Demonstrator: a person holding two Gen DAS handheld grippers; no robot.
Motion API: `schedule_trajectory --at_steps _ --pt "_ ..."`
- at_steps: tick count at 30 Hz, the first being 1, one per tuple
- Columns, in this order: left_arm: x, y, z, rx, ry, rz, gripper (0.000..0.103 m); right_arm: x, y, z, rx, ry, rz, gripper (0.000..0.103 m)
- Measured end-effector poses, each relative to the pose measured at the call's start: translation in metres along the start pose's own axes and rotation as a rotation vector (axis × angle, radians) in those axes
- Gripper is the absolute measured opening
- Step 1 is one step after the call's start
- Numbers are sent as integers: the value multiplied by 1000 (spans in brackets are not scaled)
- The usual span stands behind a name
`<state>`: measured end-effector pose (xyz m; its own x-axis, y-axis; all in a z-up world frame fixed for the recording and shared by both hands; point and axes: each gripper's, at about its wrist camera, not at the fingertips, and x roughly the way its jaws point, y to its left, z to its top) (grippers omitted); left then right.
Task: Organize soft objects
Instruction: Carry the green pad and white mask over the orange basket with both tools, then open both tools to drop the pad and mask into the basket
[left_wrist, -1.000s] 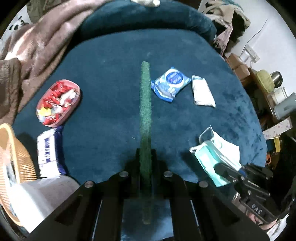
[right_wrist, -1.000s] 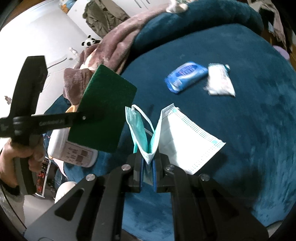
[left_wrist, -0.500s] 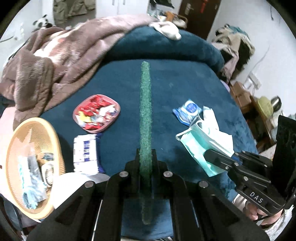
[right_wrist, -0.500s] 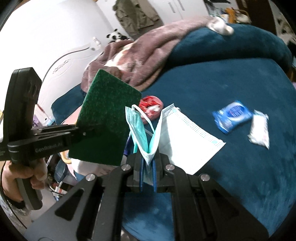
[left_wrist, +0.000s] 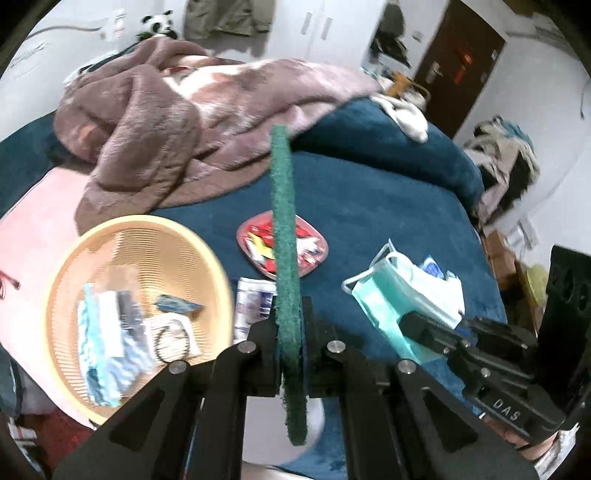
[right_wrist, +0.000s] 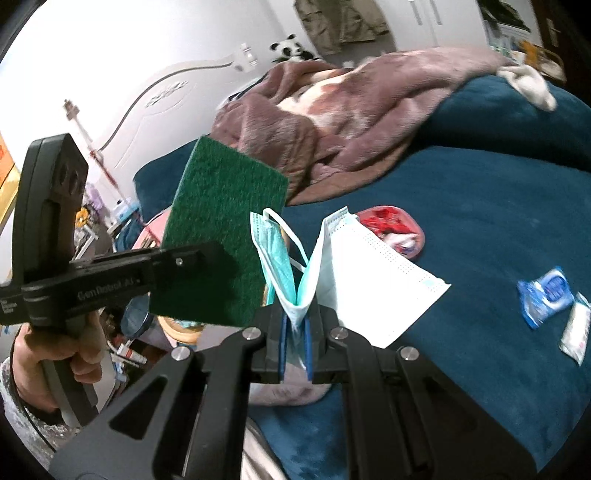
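Note:
My left gripper (left_wrist: 290, 332) is shut on a green scouring pad (left_wrist: 283, 236), held edge-on above the bed; the pad shows flat in the right wrist view (right_wrist: 221, 236). My right gripper (right_wrist: 295, 325) is shut on a folded teal-and-white face mask (right_wrist: 347, 273), also seen in the left wrist view (left_wrist: 399, 291). A tan woven basket (left_wrist: 74, 258) with several small packets sits at the left, below and left of the pad. Both grippers are held side by side in the air.
A red dish of candies (left_wrist: 314, 240) and a white-blue tissue pack (left_wrist: 255, 302) lie on the blue blanket (left_wrist: 388, 206). A blue wipes packet (right_wrist: 546, 295) and a white packet (right_wrist: 574, 332) lie to the right. A brown blanket (left_wrist: 166, 122) is heaped behind.
Both grippers have swung left and tilted up with their loads. The basket has come fully into the left wrist view; the blue and white packets have slid right.

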<state>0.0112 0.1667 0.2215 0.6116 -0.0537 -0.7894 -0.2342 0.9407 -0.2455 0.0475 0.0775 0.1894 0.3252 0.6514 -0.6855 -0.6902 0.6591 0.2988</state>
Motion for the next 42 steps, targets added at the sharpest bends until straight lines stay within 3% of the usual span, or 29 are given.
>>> schedule_trajectory --at_steps 8,20,21,22,23,24,26,28,30,32,34,35,36,38,42 --pt "-21 81 4 -140 -53 40 5 41 46 10 -57 51 53 8" --pt "7 187 -37 -345 -36 122 6 105 101 6 -131 135 79 8" --pt "10 196 -40 -367 -35 121 16 112 106 11 -130 134 89 8" --pt "15 205 -43 -398 -31 112 53 124 110 18 -122 138 97 8" --pt "18 212 -44 -418 -38 92 78 139 112 21 -107 171 86 20" --pt "21 216 -46 -427 -49 70 103 154 112 20 -77 236 59 43" --pt "30 226 -51 -464 -26 62 102 161 110 14 -53 259 53 56" --pt "30 233 -61 -507 -10 87 102 158 106 6 -50 244 64 56" --pt "26 235 -67 -493 -15 60 102 156 102 0 -46 243 58 56" --pt "21 232 -68 -470 -24 81 102 155 99 -5 -48 247 48 57" --pt "14 230 -68 -452 -48 91 102 154 100 -8 -54 239 20 60" --pt "12 229 -67 -448 -56 91 102 152 101 -9 -52 232 7 67" --pt "11 229 -66 -446 -59 95 102 150 101 -11 -44 215 -12 78" --pt "6 228 -66 -439 -67 117 102 144 101 -15 -21 157 -33 90" --pt "-13 233 -72 -447 -112 182 102 141 104 -21 21 67 -38 92"
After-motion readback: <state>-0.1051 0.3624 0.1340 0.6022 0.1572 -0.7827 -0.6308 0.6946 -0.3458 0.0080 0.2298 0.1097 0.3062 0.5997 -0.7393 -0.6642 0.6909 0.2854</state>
